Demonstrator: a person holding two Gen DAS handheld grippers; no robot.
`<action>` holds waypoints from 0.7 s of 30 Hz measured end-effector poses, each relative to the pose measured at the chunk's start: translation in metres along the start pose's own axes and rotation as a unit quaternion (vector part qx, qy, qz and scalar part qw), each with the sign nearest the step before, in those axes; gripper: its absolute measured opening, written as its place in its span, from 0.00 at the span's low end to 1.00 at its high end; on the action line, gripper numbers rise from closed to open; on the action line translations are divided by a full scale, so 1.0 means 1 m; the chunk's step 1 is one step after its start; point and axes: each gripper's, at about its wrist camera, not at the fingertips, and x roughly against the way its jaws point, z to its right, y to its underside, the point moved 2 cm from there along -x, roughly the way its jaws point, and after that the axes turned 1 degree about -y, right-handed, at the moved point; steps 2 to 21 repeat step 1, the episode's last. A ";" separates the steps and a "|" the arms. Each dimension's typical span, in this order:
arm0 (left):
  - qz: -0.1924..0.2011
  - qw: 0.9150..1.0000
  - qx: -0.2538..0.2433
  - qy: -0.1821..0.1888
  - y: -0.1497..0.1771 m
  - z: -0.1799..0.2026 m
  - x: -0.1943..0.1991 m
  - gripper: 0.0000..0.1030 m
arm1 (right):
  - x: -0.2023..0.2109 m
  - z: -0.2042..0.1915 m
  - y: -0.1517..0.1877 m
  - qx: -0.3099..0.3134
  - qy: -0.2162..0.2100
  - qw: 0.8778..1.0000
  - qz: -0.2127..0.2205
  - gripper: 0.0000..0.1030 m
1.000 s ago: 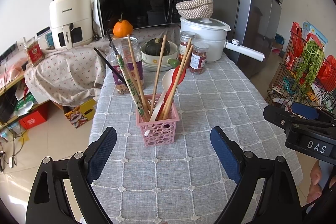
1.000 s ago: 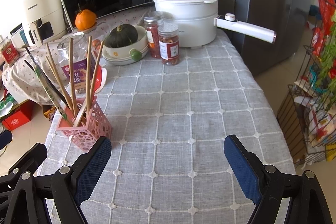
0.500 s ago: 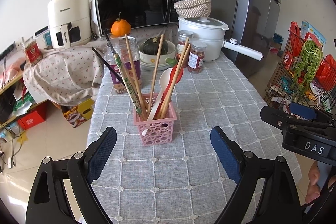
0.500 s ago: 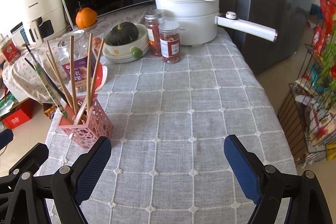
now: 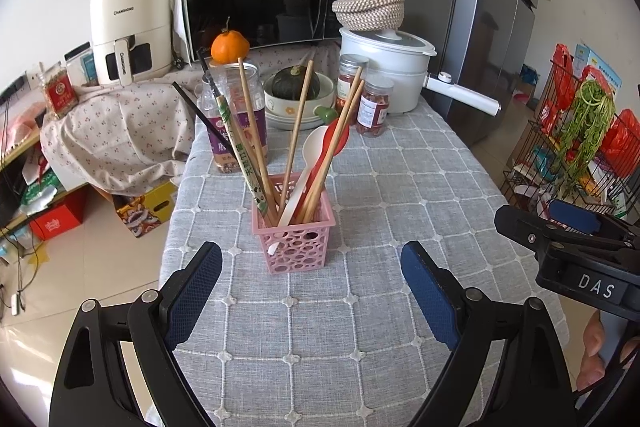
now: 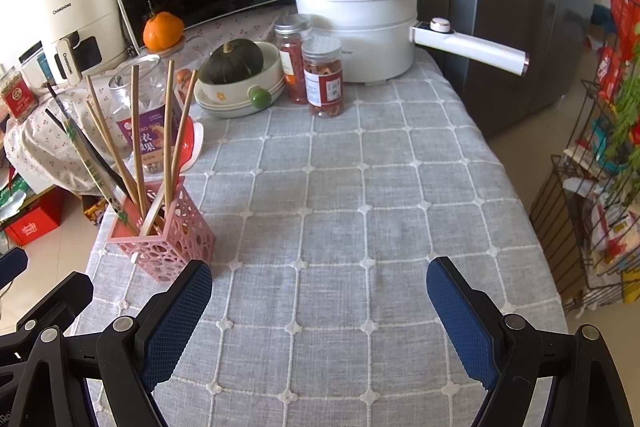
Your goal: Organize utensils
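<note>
Left wrist view: left gripper [image 5: 312, 281] spread wide, blue pads [image 5: 192, 293] empty, touching nothing, hovering over the grey checked tablecloth [image 5: 360, 347]. Angled downward toward the table. Pink perforated utensil basket [image 5: 294, 241] upright on the cloth, just beyond the gap between the pads. Inside it: several wooden chopsticks [image 5: 296, 131], one paper-wrapped pair [image 5: 240, 151], black chopsticks [image 5: 198, 117], a white spoon [image 5: 308, 163] and a red spoon [image 5: 334, 141], all leaning out of the top. Behind the basket, a clear plastic jar [image 5: 236, 119] with a purple label; an orange [image 5: 229, 47] resting on its lid. Further back, a bowl [image 5: 298, 103] holding a dark green squash [image 5: 296, 87], two small lidded jars [image 5: 374, 107] with reddish contents, a white electric pot [image 5: 388, 67] with a woven basket [image 5: 370, 11] on its lid. At right edge, the right gripper [image 5: 576, 223] seen from the side, fingers of a hand [image 5: 596, 351] on the body below it.

Right wrist view: right gripper [image 6: 320, 323] also wide apart, nothing between the pads [image 6: 460, 319], no contact with anything. Pointed down at bare tablecloth [image 6: 340, 227]. Utensil basket [image 6: 164, 243] near the left edge of the table, just beyond the left pad, chopsticks [image 6: 136, 131] fanned out of it. Squash bowl [image 6: 240, 87], the two jars [image 6: 322, 83] and the pot [image 6: 360, 27] at the far end of the table.
</note>
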 end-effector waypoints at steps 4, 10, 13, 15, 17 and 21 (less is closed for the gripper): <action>0.001 1.000 0.002 0.001 -0.001 -0.001 0.000 0.90 | 0.000 0.000 0.001 0.000 0.000 1.000 -0.001 0.88; 0.001 1.000 0.002 0.001 -0.001 -0.001 0.000 0.90 | 0.000 0.000 0.001 0.000 0.000 1.000 -0.001 0.88; 0.001 1.000 0.002 0.001 -0.001 -0.001 0.000 0.90 | 0.000 0.000 0.001 0.000 0.000 1.000 -0.001 0.88; 0.001 1.000 0.002 0.001 -0.001 -0.001 0.000 0.90 | 0.000 0.000 0.001 0.000 0.000 1.000 -0.001 0.88; 0.001 1.000 0.002 0.001 -0.001 -0.001 0.000 0.90 | 0.000 0.000 0.001 0.000 0.000 1.000 -0.001 0.88; 0.001 1.000 0.002 0.001 -0.001 -0.001 0.000 0.90 | 0.000 0.000 0.001 0.000 0.000 1.000 -0.001 0.88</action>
